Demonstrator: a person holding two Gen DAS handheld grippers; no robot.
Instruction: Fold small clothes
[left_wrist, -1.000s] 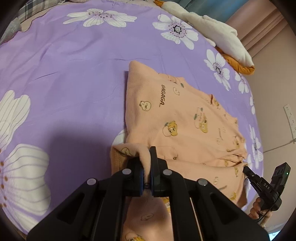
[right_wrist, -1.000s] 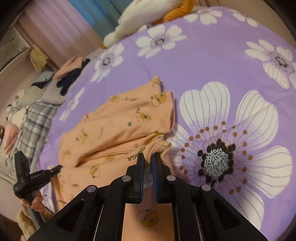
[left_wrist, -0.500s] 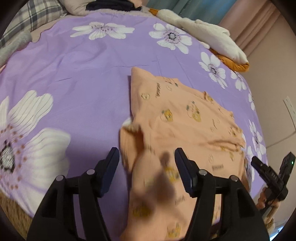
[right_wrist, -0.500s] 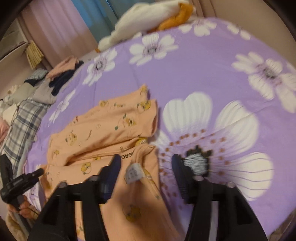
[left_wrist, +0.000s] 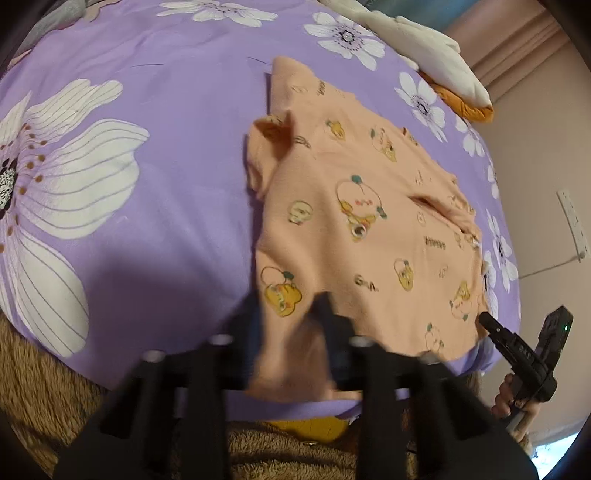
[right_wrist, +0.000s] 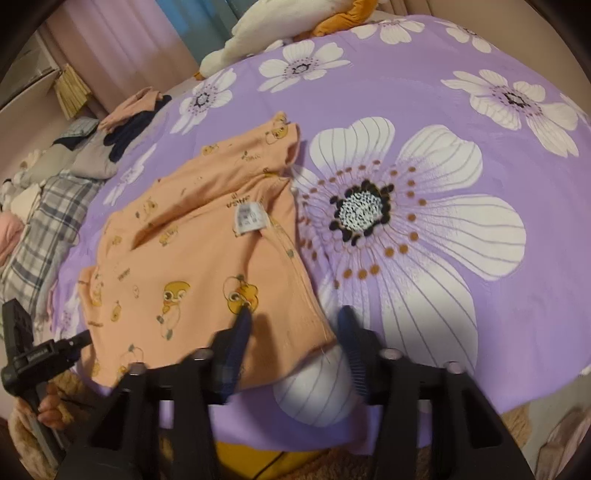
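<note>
Left wrist view: left gripper (left_wrist: 291, 325) spread wide, blurry, looks like nothing's pinched; orange shirt (left_wrist: 369, 221) flat on the purple bedsheet (left_wrist: 147, 92). Right wrist view: right gripper (right_wrist: 295, 332) spread too, over the shirt's (right_wrist: 192, 266) near edge, white label (right_wrist: 250, 218) showing.

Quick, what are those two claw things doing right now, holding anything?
Left gripper: open, jaws apart over the near edge of the orange garment, gripping nothing.
Right gripper: open, jaws spread at the garment's corner, holding nothing.
</note>
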